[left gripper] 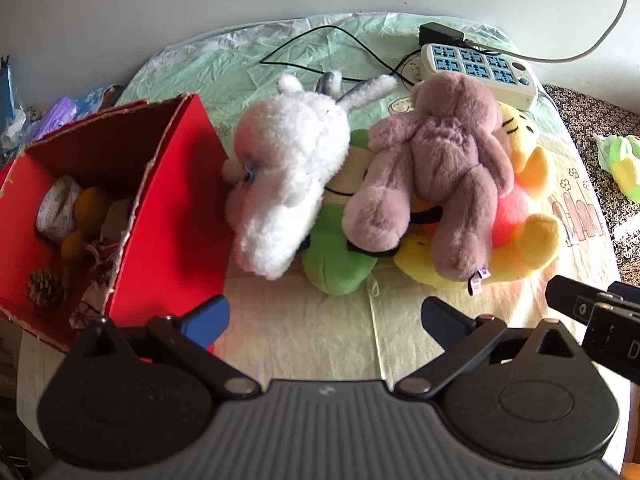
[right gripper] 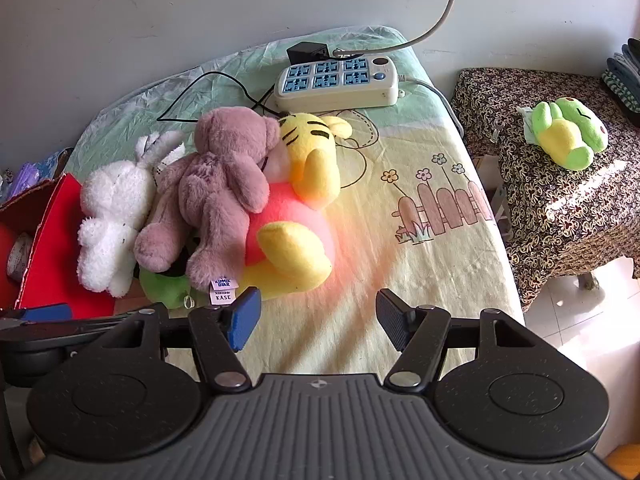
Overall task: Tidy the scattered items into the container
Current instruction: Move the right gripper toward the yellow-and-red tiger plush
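Red box (left gripper: 168, 216) at nine o'clock, holding a pinecone (left gripper: 45, 288) and tape roll (left gripper: 60, 212). Plush toys (left gripper: 432, 184) heaped at twelve. Left gripper (left gripper: 326, 320) and right gripper (right gripper: 318, 316) spread wide, empty.

Right claw (right gripper: 318, 322) gapes empty near the brown bear (right gripper: 224, 184) atop the yellow plush (right gripper: 296, 216).

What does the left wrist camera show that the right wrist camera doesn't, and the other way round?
Only the left wrist view looks into the red box, showing a pine cone and other bits inside. Only the right wrist view shows all of the green frog plush, lying on the patterned side table; the left view catches just its edge. Both show the pile of white bunny, mauve bear and yellow plush, the power strip, and both grippers, left and right, open and empty.
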`<state>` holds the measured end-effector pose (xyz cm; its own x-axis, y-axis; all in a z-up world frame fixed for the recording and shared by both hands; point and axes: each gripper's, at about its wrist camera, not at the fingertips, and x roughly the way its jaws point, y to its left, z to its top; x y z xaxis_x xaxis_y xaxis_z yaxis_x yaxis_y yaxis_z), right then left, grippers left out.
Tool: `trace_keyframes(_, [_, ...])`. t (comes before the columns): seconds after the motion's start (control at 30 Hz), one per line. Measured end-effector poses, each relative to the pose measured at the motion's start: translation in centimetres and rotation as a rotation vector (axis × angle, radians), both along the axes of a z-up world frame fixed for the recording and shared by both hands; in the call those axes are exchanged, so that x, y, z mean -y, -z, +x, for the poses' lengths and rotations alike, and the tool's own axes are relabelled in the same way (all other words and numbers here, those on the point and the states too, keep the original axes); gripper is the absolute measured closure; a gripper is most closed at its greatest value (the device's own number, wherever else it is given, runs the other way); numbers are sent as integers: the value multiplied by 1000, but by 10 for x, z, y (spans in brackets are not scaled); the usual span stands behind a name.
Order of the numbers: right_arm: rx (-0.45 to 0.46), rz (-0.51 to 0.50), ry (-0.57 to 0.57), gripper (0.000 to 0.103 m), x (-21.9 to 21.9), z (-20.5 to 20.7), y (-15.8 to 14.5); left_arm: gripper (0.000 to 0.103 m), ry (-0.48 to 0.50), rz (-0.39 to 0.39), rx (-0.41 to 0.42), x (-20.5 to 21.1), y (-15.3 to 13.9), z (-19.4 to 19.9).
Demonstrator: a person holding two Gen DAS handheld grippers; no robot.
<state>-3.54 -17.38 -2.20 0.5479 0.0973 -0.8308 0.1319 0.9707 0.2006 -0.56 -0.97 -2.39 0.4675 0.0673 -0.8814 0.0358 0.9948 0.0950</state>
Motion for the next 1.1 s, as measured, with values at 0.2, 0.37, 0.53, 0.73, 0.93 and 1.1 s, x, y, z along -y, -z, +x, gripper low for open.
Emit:
trace_keyframes(0.2, [9, 9, -2, 37, 4, 2, 1, 2, 6, 7, 4, 4, 1, 3])
trace_keyframes(0.37, [18, 26, -6, 37, 11, 5, 3, 2, 34, 3, 11, 12, 3, 4])
trace_keyframes(0.53, [33, 52, -8, 38, 30, 12, 5, 2, 173, -55, 4, 29, 11, -7])
trace_keyframes(0.73, [32, 135, -19, 41, 57, 31, 7, 2, 357, -116, 32, 53, 16, -23])
trace_keyframes(0.93, [13, 234, -96, 41, 66, 62, 11, 2, 495, -91, 170, 81, 13, -27])
trace_keyframes(1.1, [-21, 236, -185, 40, 60, 91, 24, 2, 601, -16, 216, 105, 28, -29])
